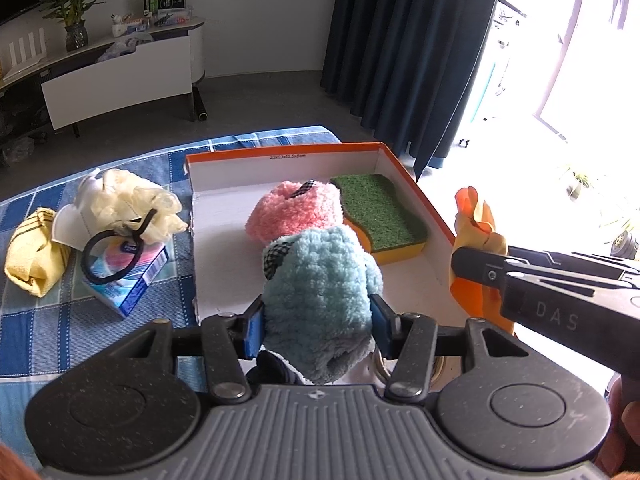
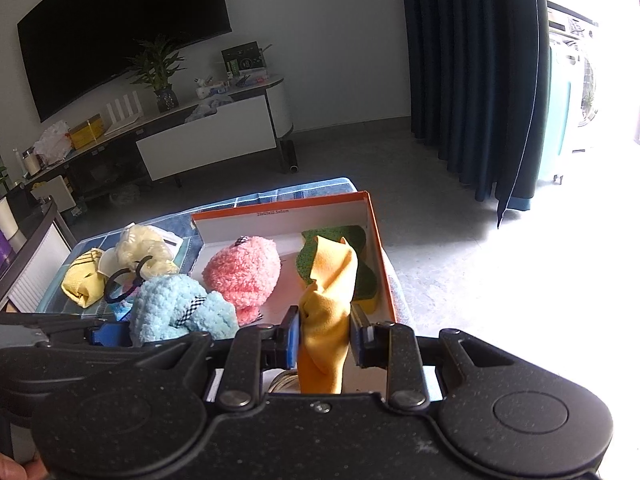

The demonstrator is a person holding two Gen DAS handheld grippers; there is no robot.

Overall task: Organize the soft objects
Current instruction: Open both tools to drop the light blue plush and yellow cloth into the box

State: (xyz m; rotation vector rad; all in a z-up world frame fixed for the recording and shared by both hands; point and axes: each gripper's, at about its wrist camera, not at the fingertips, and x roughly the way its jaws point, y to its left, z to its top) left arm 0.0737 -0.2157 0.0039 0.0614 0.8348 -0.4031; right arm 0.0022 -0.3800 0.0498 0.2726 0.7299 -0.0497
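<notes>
My left gripper (image 1: 318,326) is shut on a fluffy blue sock (image 1: 320,284) and holds it over the near part of the orange-rimmed white box (image 1: 280,150). A fluffy pink sock (image 1: 294,210) and a green-topped yellow sponge (image 1: 380,212) lie in the box. My right gripper (image 2: 326,338) is shut on an orange-yellow cloth (image 2: 328,308) that stands up between its pads, above the box's right side (image 2: 382,264). The blue sock (image 2: 176,308) and pink sock (image 2: 244,272) also show in the right wrist view. The cloth shows at the right in the left wrist view (image 1: 476,224).
On the blue checked tablecloth (image 1: 36,332) left of the box lie a yellow towel (image 1: 34,254), a pale mesh puff (image 1: 132,204), a black hair tie (image 1: 108,256) on a small carton (image 1: 132,276). A TV cabinet (image 2: 208,140) and dark curtain (image 2: 472,80) stand beyond.
</notes>
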